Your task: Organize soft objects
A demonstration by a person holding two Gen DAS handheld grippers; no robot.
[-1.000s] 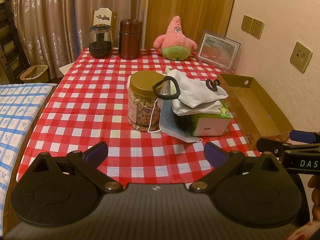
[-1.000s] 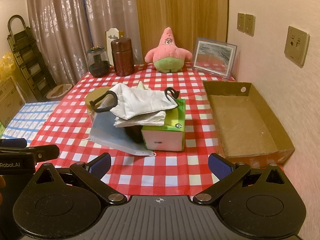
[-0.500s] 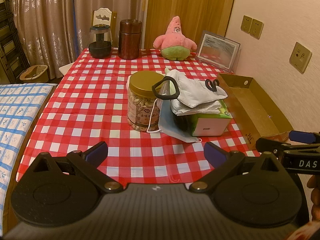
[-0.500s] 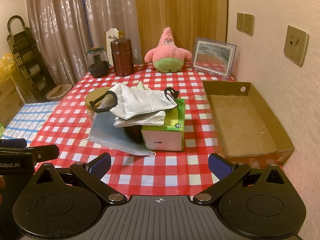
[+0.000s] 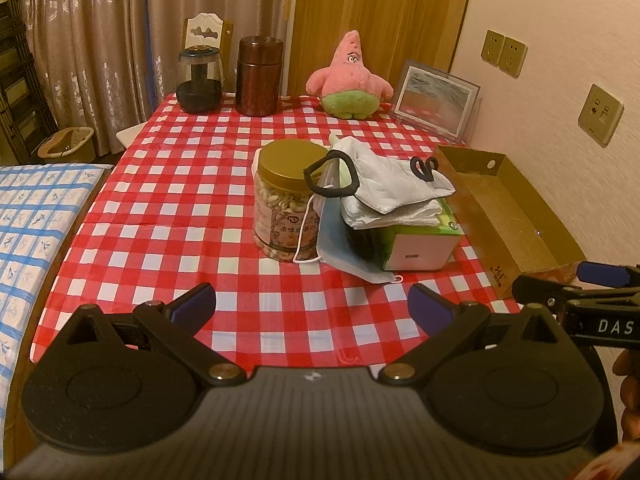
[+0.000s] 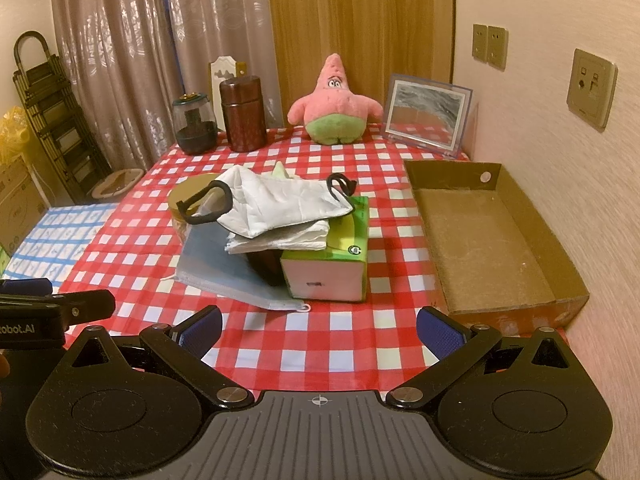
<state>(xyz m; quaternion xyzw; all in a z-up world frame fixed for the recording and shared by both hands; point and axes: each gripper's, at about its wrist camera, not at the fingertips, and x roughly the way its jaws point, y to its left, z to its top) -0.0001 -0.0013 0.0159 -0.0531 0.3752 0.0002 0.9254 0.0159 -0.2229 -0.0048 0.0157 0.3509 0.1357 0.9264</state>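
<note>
A grey-white face mask with black ear loops (image 5: 392,184) (image 6: 280,202) lies on folded white masks on top of a green tissue box (image 5: 416,246) (image 6: 326,270). A blue surgical mask (image 5: 340,250) (image 6: 224,270) leans against the box's left side. A pink starfish plush (image 5: 350,78) (image 6: 334,106) sits at the table's far edge. My left gripper (image 5: 312,308) is open and empty above the near table edge. My right gripper (image 6: 320,330) is open and empty, near the front edge, short of the tissue box.
A brown cardboard tray (image 5: 508,208) (image 6: 488,240) lies at the right by the wall. A nut jar with a gold lid (image 5: 286,200) stands left of the masks. A dark canister (image 5: 258,76), a glass jar (image 5: 199,80) and a picture frame (image 5: 436,98) stand at the back.
</note>
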